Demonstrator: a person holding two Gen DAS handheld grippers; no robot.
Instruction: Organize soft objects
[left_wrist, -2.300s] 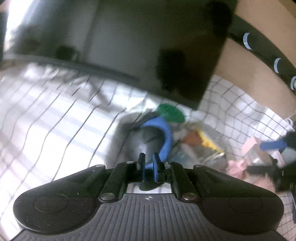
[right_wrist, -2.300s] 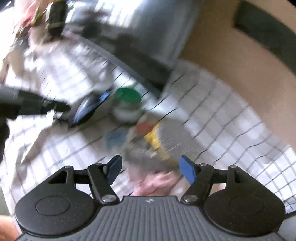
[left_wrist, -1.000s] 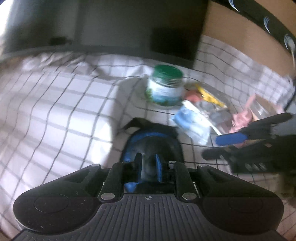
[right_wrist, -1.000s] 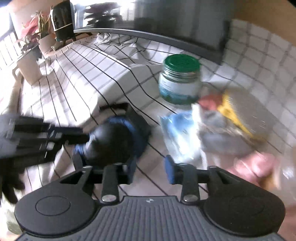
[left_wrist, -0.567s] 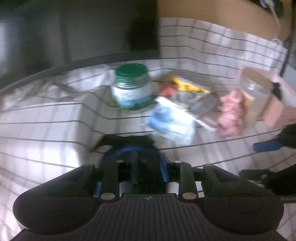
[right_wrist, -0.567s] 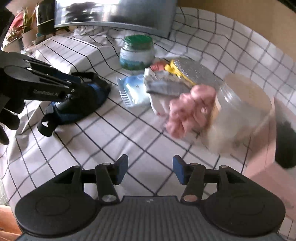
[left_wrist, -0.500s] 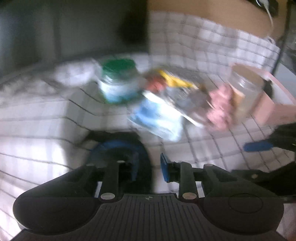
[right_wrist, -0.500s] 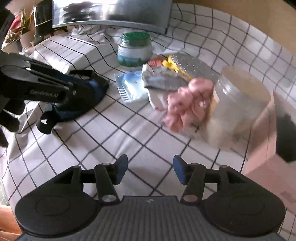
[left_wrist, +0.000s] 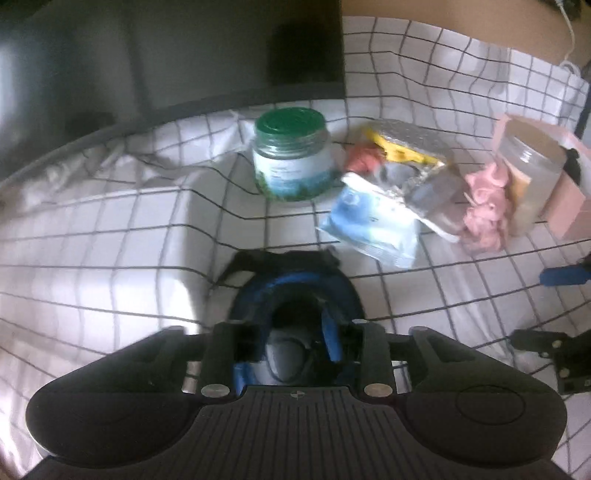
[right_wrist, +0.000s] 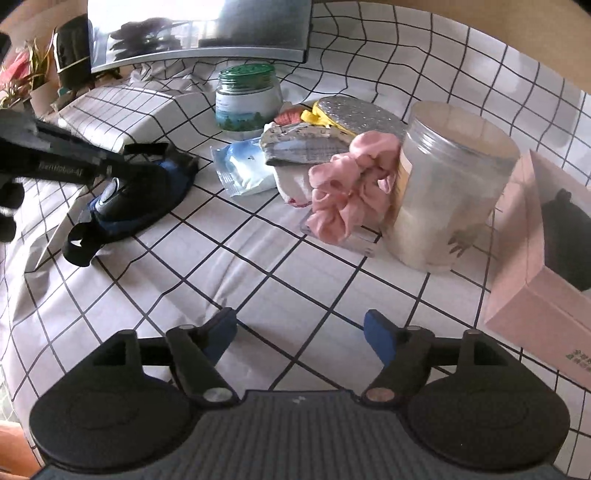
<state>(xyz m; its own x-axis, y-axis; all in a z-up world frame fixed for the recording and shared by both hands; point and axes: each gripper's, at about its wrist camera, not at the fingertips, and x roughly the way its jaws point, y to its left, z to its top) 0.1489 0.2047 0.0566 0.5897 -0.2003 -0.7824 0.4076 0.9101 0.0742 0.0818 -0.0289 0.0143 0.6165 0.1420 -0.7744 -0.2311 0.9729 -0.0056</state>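
Left hand-held gripper (left_wrist: 295, 341): fingers parted to a narrow gap, set over the black and blue soft pad (left_wrist: 295, 295), which lies flat on the checked cloth (left_wrist: 110, 236). Whether the fingers press the pad cannot be told from either view. In the right wrist view the same pad (right_wrist: 144, 199) sits at the left of the counter, with the left hand-held gripper (right_wrist: 107, 170) reaching in over it.

Right hand-held gripper (right_wrist: 299, 332): fingers spread wide, holding nothing, hovering above bare checked cloth (right_wrist: 258, 258) near the front edge.

Pink scrunchie (right_wrist: 343, 192): resting against the clear plastic jar (right_wrist: 447, 199), touching it on the jar's left side. Behind the scrunchie, a heap of folded fabric items (right_wrist: 306, 140) and a silver glitter pouch (right_wrist: 358, 114). A pale blue wrapped packet (right_wrist: 243, 170) lies just beside the heap. A green-lidded jar (right_wrist: 245, 99) stands upright further back. A pink box (right_wrist: 546, 266) stands right of the clear jar
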